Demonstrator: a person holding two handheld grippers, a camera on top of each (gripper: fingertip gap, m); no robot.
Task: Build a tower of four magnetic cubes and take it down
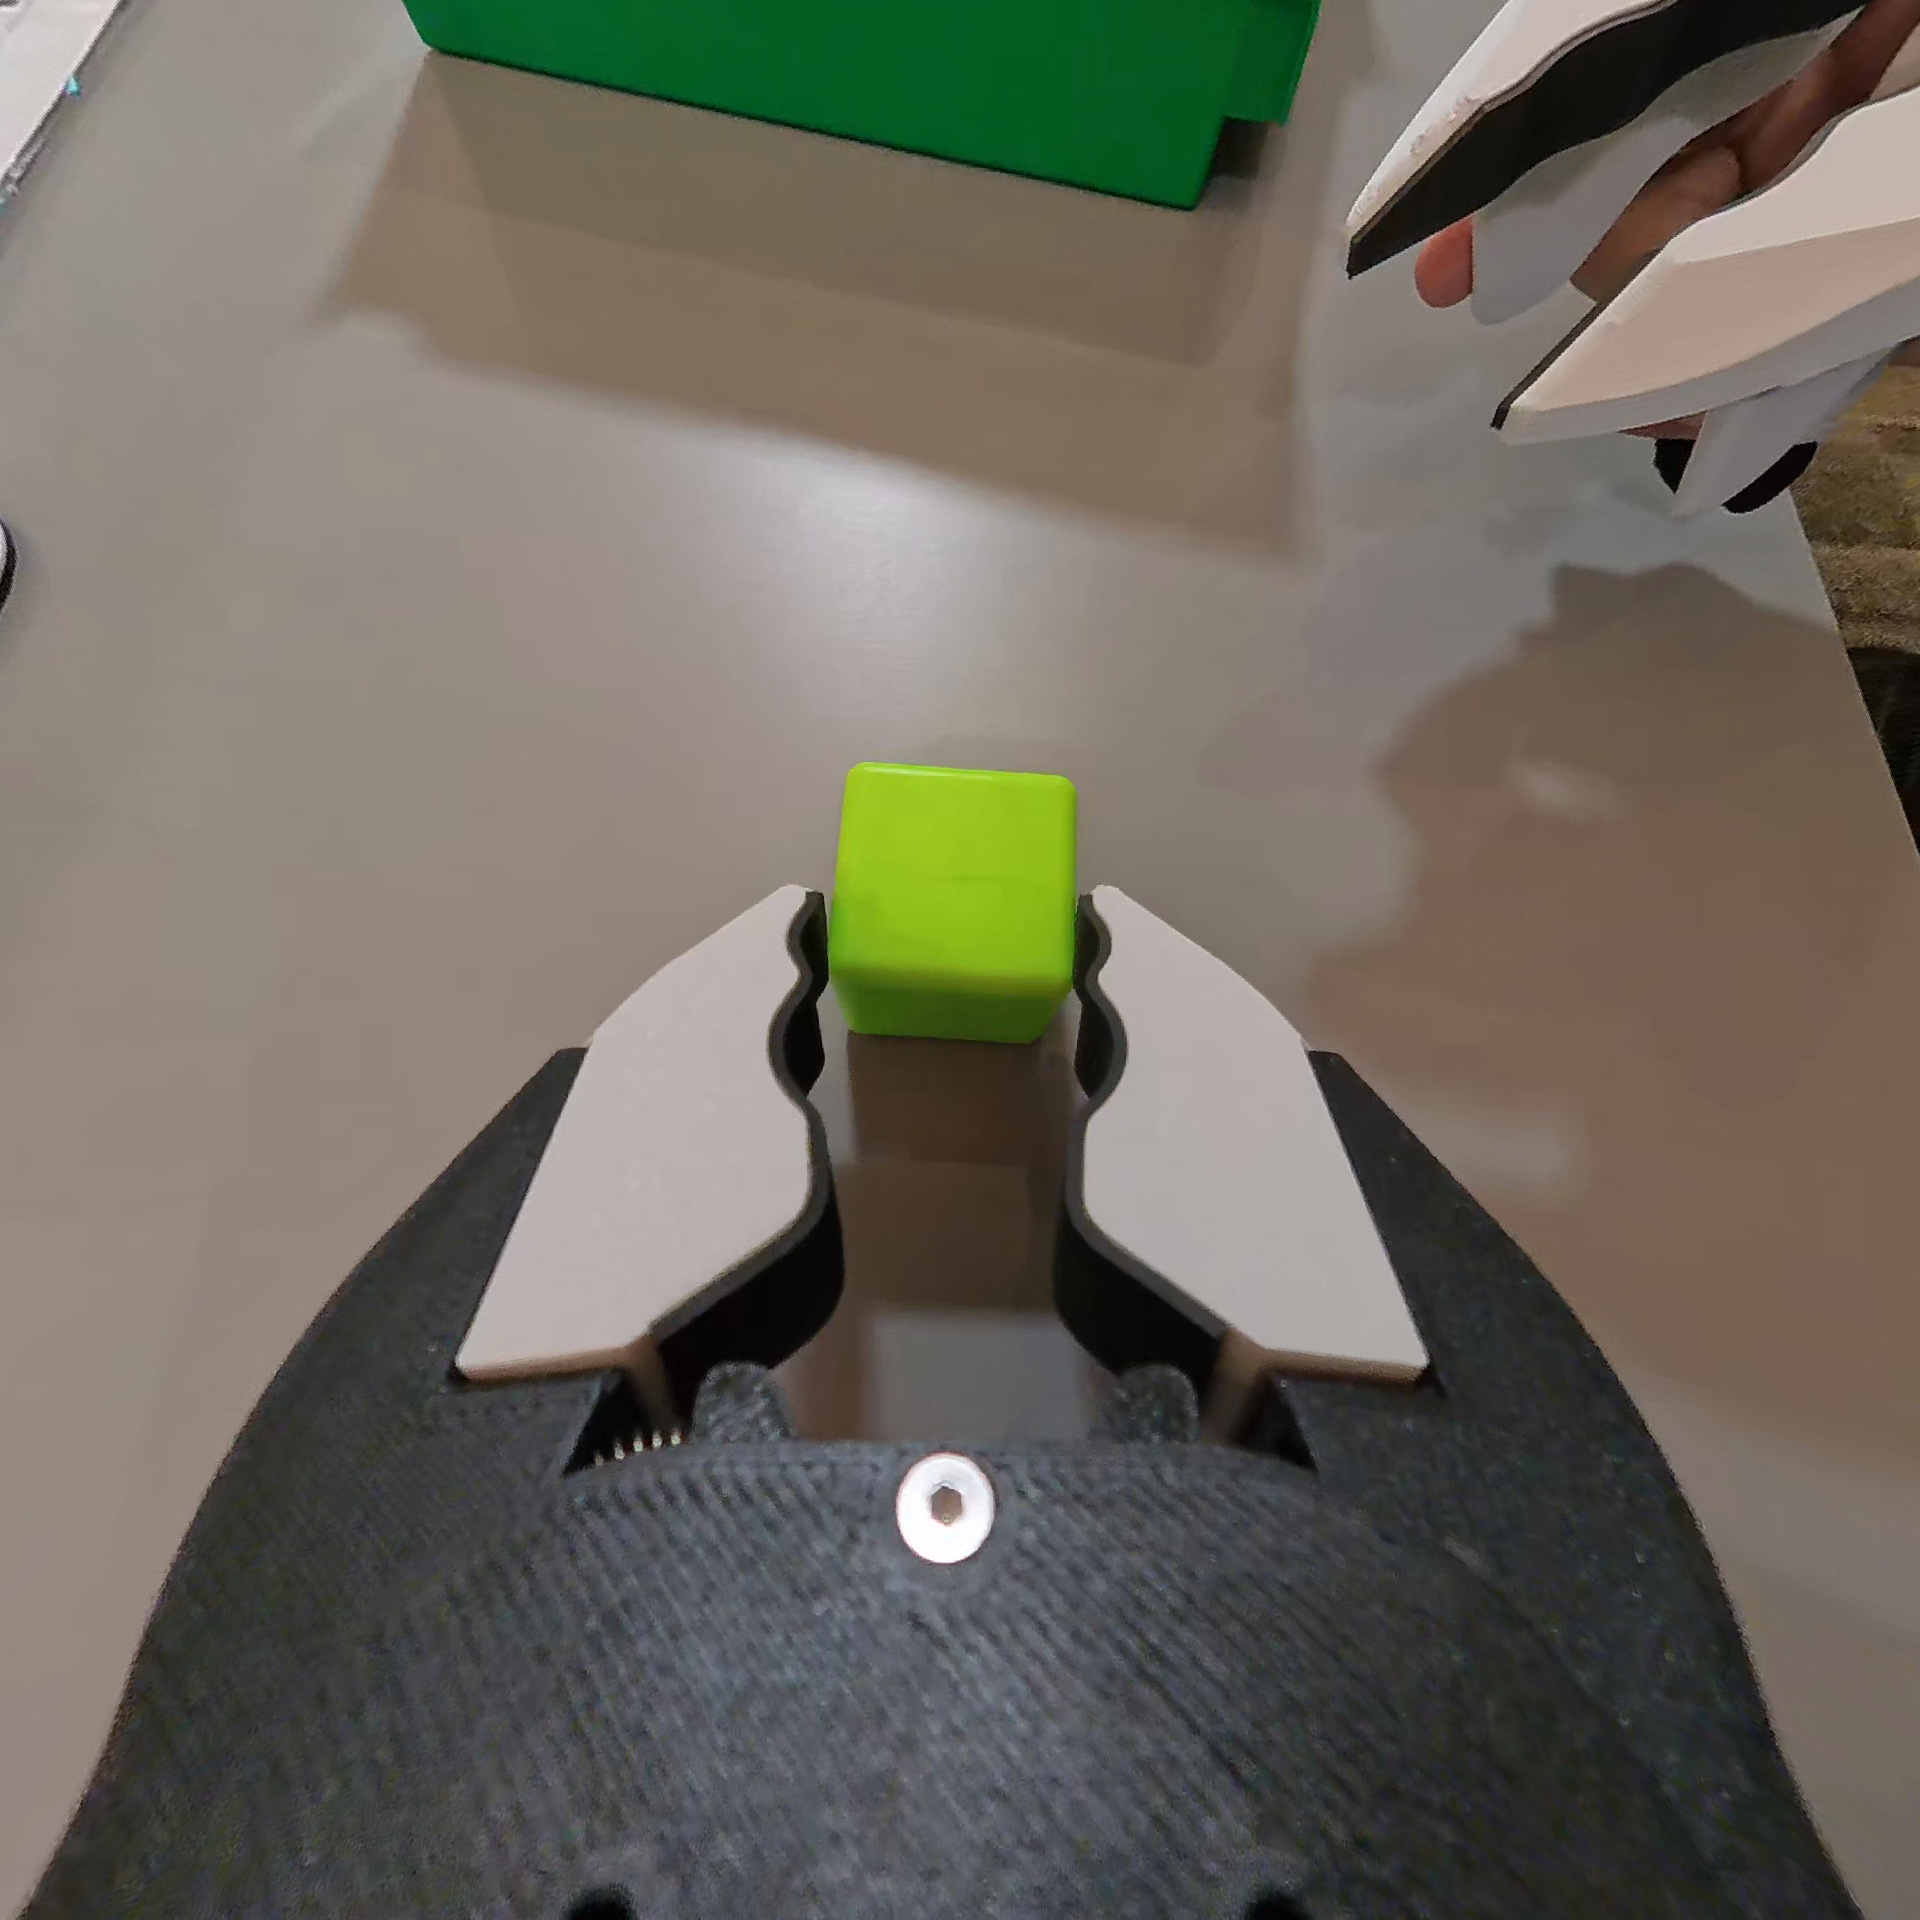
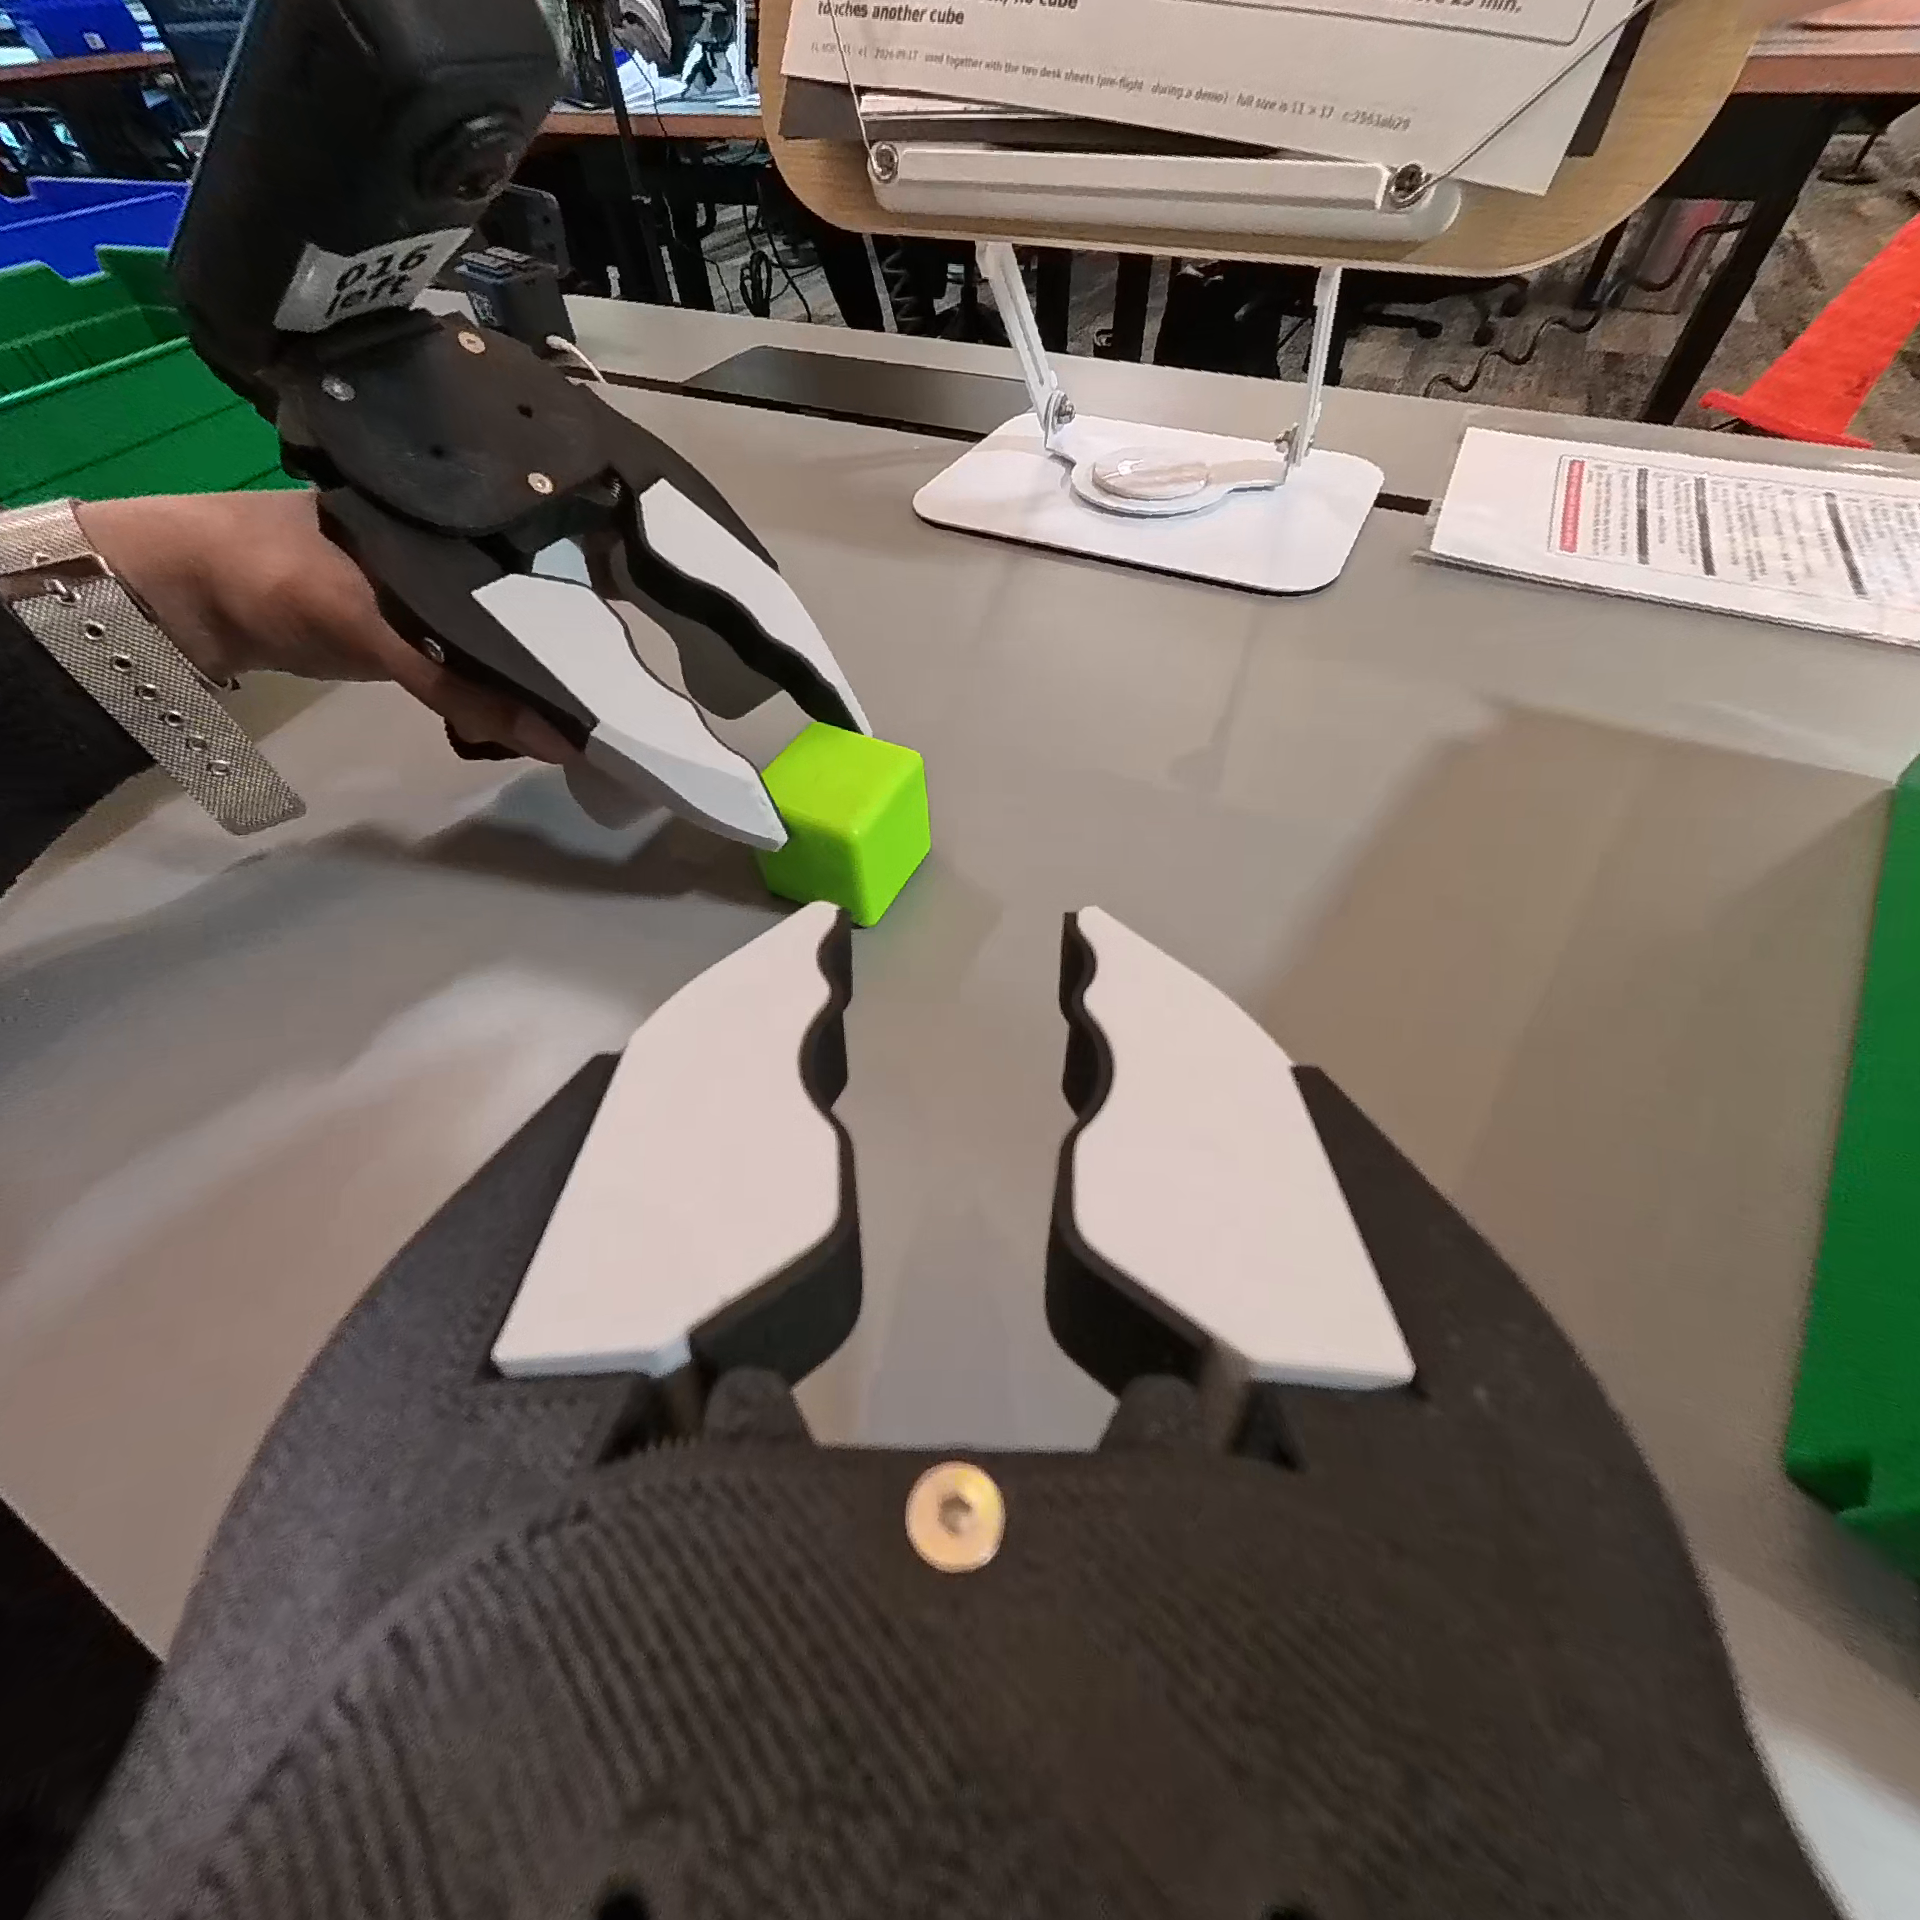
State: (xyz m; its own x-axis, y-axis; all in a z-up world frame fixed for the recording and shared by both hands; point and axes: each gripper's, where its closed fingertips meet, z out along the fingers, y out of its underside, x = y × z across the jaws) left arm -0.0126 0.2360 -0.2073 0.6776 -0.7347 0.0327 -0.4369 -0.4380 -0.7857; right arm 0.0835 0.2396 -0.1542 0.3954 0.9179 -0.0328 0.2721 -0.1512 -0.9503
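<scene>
Left gripper (image 1: pixel 951 935) of mine straddles the lime cube (image 1: pixel 951 899) on the table (image 1: pixel 416 727), fingertips against its sides, apparently pinching it. Right of the cube, my right gripper (image 2: pixel 951 930) hangs open and empty, near the green bin (image 2: pixel 1860 1195).

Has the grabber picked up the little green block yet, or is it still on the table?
Not picked up: the lime green cube sits on the grey table. The left gripper has its fingers on either side of the cube, though whether they are squeezing is unclear. The right gripper is open, empty, nearby. The green bin sits beyond.
</scene>
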